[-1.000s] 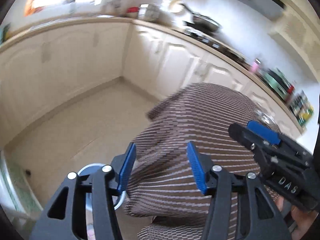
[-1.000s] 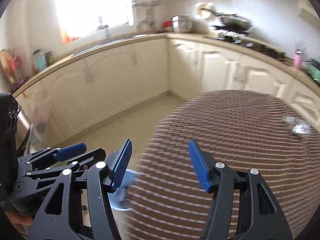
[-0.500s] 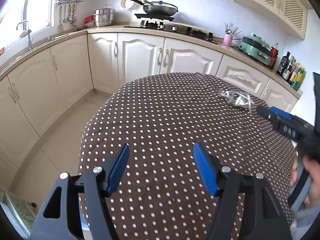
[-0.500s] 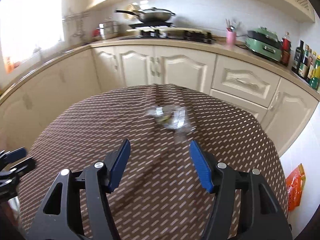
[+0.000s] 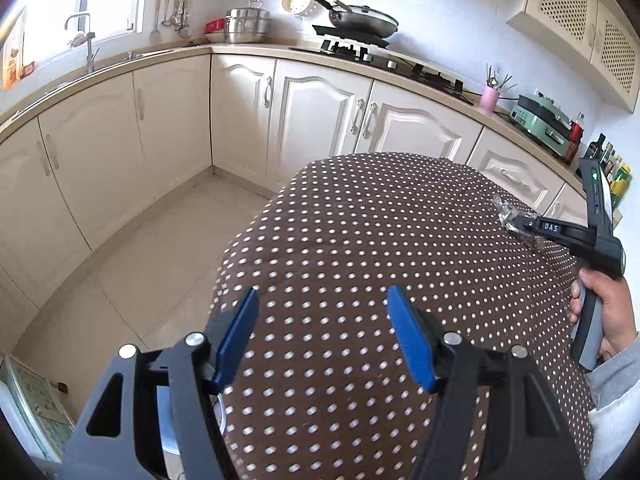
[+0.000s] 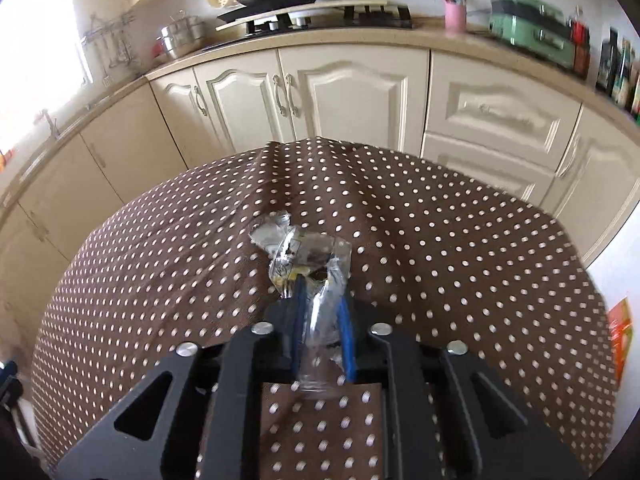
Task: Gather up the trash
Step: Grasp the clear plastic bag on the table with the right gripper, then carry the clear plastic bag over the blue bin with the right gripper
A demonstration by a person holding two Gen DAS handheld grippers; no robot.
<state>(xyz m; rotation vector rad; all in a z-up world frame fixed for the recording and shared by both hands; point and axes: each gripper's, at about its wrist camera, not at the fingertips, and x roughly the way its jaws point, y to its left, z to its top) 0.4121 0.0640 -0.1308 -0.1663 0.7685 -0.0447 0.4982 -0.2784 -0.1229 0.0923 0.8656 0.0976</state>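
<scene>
In the right wrist view, the right gripper (image 6: 320,308) was found clenched at six o'clock, its blue pads closed on a crumpled clear plastic wrapper (image 6: 306,252). The jaws had just been closing, with the wrapper between them. The wrapper was seen lying on the brown polka-dot tablecloth (image 6: 440,248), just ahead of the fingertips toward twelve o'clock, most of its bulk outside the pads.

In the left wrist view, the left gripper (image 5: 322,340) was recorded released at six o'clock over the near table edge, nothing between its pads. The right gripper was noted at three o'clock, held by a hand (image 5: 608,304), its tip on the wrapper. A round white bin (image 5: 176,428) was partly seen at seven o'clock, below the table edge. Cream cabinets (image 5: 320,112) and a wok (image 5: 360,20) were noted at twelve o'clock.

Risks were judged as follows: only a thin fold appeared pinched, so the slick film could slip out on lifting; cloth could be caught with it and dragged; any contents could spill through an open end.
</scene>
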